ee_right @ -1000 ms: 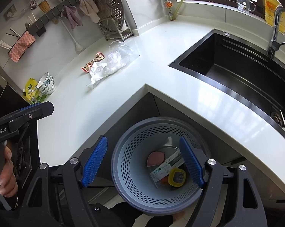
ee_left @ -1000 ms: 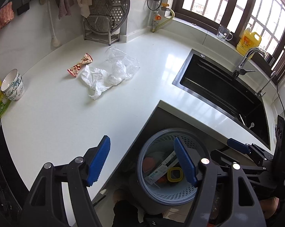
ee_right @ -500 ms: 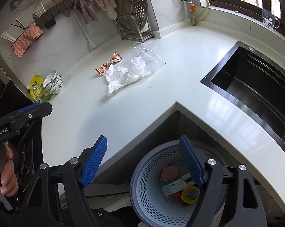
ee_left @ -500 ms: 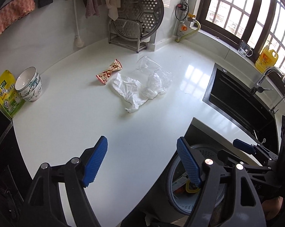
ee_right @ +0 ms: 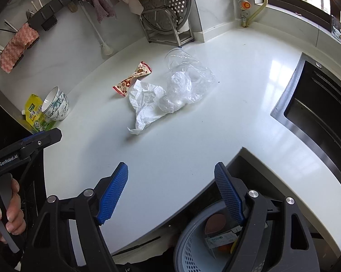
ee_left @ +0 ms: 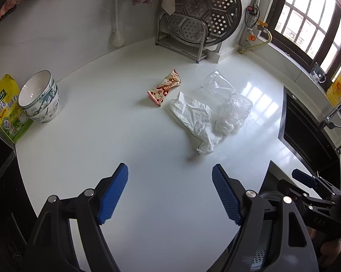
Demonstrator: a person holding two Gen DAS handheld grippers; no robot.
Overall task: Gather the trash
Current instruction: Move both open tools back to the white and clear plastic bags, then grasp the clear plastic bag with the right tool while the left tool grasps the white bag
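Both grippers over white counter (ee_left: 102,136), angled down twd the trash, likely lining up next pick. Left gripper (ee_left: 170,192) spread wide, nothing btwn jaws; right gripper (ee_right: 170,192) also spread, empty.

Trash sits mid-counter, well ahead of both: snack wrapper (ee_left: 164,88), crumpled white bag (ee_left: 194,117) just beside it, clear plastic bag (ee_left: 232,113) touching the white one, clear cup (ee_right: 180,59) on its side behind.

Bin (ee_right: 193,249) on floor below counter edge, w/ items already in, prob placed close for short drops.

Bowls (ee_left: 39,97) off to the side, not trash.
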